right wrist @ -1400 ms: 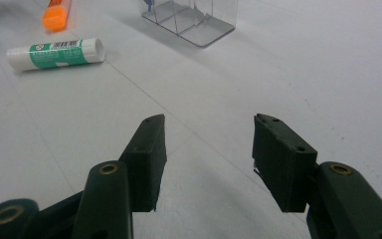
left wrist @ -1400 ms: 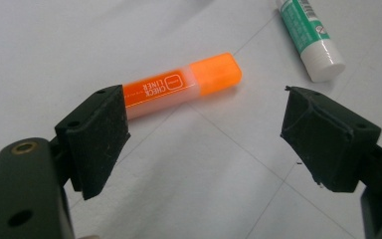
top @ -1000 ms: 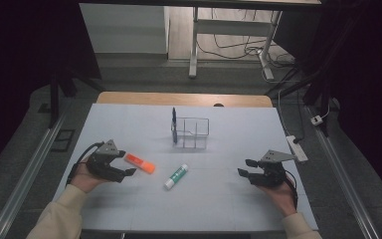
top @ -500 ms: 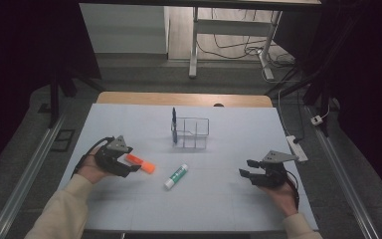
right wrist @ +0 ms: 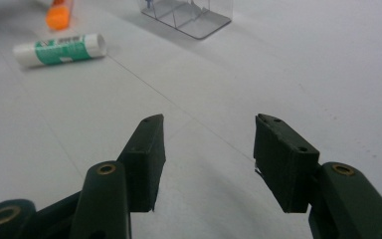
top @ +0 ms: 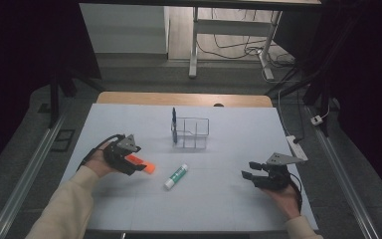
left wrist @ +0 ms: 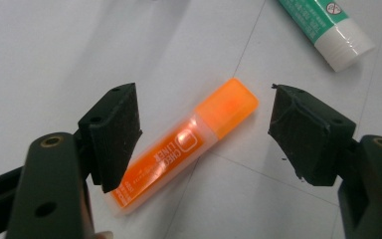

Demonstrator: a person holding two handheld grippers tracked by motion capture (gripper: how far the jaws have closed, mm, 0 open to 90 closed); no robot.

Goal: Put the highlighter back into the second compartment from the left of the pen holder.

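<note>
My left gripper [top: 138, 166] at nine o'clock on the table [top: 229, 209], highlighter [left wrist: 186, 144] lying between its jaws, glue stick [top: 176, 176] just beside at centre, clear organizer [top: 191, 132] at twelve, my right gripper [top: 248, 171] at three, well apart.

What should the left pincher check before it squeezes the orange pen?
1. Orange highlighter between the left gripper jaws, which have just been closing: ok.
2. Both pads pressing on it: not ok, a gap remains at the right-hand jaw.
3. Highlighter lying flat on the table: ok.
4. Glue stick apart from the jaws: ok.
5. Clear organizer upright, with room in it: ok.
6. Right gripper open and holding nothing, away from the left one: ok.
</note>
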